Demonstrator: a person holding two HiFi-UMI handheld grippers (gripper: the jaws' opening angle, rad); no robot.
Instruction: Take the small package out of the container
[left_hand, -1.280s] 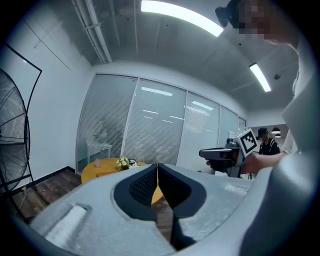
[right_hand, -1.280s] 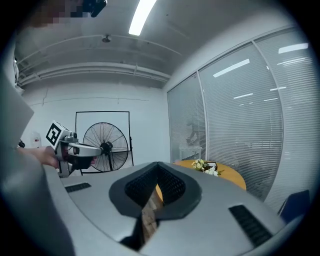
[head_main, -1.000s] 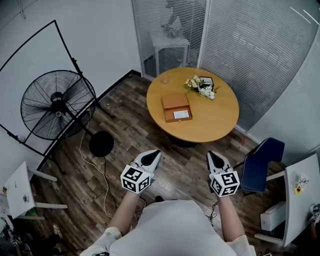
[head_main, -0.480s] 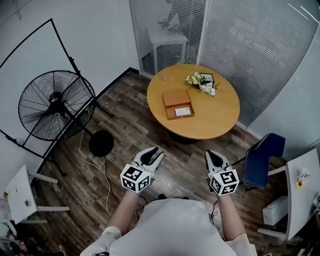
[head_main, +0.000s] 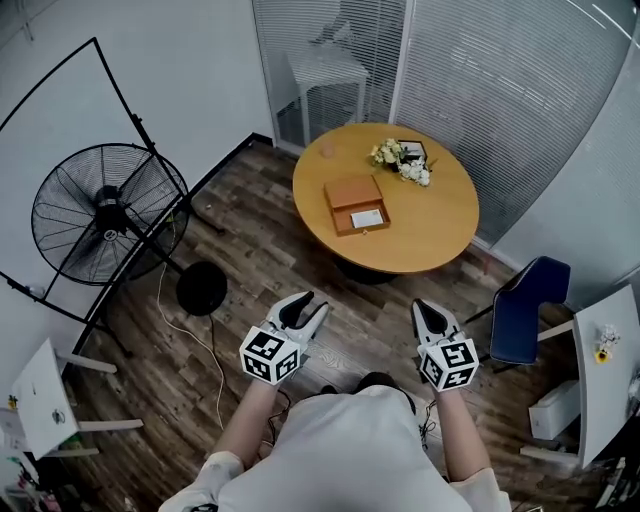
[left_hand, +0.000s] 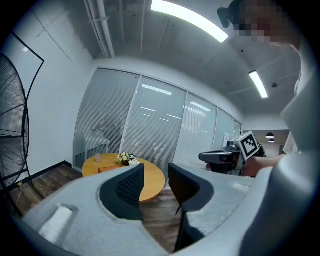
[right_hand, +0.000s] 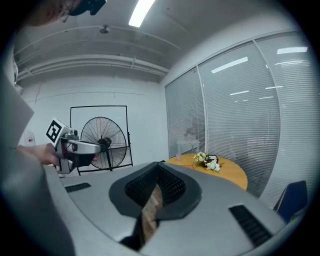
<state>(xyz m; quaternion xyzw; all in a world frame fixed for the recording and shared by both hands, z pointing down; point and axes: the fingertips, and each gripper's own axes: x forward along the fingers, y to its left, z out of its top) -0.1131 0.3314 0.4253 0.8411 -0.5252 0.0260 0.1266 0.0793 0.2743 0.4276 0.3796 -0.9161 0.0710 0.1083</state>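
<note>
An open brown box (head_main: 354, 205) lies on the round wooden table (head_main: 430, 235) across the room, with a small white package (head_main: 366, 219) in its near half. Both grippers hang well short of the table, over the wooden floor. The jaws of my left gripper (head_main: 308, 304) (left_hand: 156, 177) are opening, and only air is between the pads. My right gripper (head_main: 424, 308) (right_hand: 159, 170) is shut with its tips together and holds nothing. The table (left_hand: 150, 181) and the box (left_hand: 107, 169) show small past the left jaws.
A bunch of flowers (head_main: 400, 165) and a small cup (head_main: 329, 152) stand at the table's far side. A big standing fan (head_main: 108, 212) and its cable are at the left, a blue chair (head_main: 525, 320) and a white desk (head_main: 605, 375) at the right. Glass walls with blinds close the back.
The left gripper's jaws have parted from shut to a clear gap. The view has shifted a little toward the table. The right gripper stays shut.
</note>
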